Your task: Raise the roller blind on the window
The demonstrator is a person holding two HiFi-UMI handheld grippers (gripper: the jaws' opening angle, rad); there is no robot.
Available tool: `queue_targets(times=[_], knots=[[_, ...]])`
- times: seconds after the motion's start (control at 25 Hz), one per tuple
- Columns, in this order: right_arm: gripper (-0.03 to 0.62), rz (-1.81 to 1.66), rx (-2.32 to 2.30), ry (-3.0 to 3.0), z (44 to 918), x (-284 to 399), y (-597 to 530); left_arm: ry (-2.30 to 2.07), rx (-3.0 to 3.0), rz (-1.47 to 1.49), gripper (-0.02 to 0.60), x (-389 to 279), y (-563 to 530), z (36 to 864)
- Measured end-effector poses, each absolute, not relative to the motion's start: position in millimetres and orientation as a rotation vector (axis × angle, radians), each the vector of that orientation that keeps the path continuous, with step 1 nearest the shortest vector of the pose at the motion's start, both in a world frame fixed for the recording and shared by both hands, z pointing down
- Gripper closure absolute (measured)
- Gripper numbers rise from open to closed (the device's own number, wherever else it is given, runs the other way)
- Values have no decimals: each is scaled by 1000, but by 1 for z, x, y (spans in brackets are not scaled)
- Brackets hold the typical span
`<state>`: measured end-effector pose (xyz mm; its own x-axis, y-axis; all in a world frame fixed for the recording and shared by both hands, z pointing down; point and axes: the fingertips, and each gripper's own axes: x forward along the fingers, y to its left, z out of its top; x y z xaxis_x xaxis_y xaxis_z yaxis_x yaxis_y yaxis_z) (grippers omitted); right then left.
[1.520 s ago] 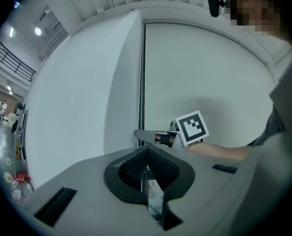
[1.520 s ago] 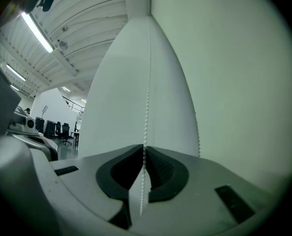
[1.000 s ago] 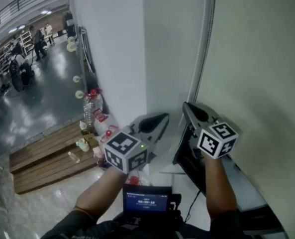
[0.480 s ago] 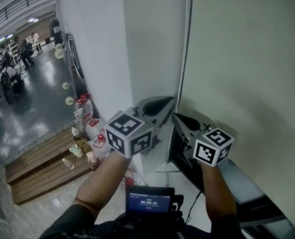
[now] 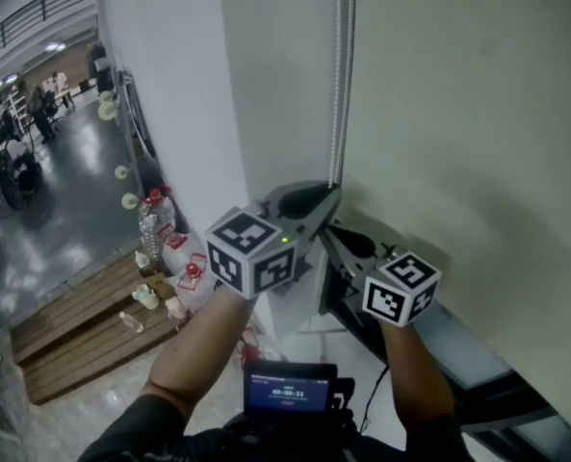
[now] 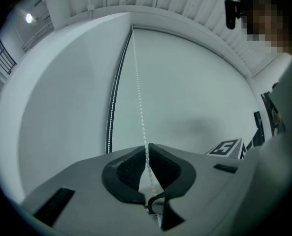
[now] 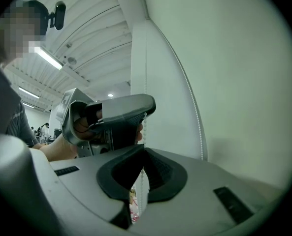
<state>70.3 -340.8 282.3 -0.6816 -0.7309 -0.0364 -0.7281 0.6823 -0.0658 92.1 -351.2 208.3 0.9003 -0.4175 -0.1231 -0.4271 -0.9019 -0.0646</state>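
— Where does the white bead chain (image 5: 339, 85) hang?
— Straight down the left edge of the pale fabric roller blind (image 5: 458, 114), between the blind and the white square pillar (image 5: 266, 85) to its left.
— And under the blind?
— A grey ledge (image 5: 461, 343) runs along below it, off to the right.
— Left of the pillar?
— Far below, clear plastic bottles (image 5: 155, 221) stand by the pillar's foot. A slatted wooden pallet (image 5: 73, 325) lies just left of them, nearer the camera.
— Closest of all?
— A small lit screen (image 5: 288, 388), bottom middle, below the chain.

Small screen (image 5: 285, 390): timer-like digits, too small to read.
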Motion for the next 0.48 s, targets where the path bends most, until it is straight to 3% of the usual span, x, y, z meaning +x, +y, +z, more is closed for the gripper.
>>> queue_targets(times=[0.48], knots=[[592, -117, -1170, 2797, 288, 64, -339, 643, -2978, 224, 575, 83, -347, 213]])
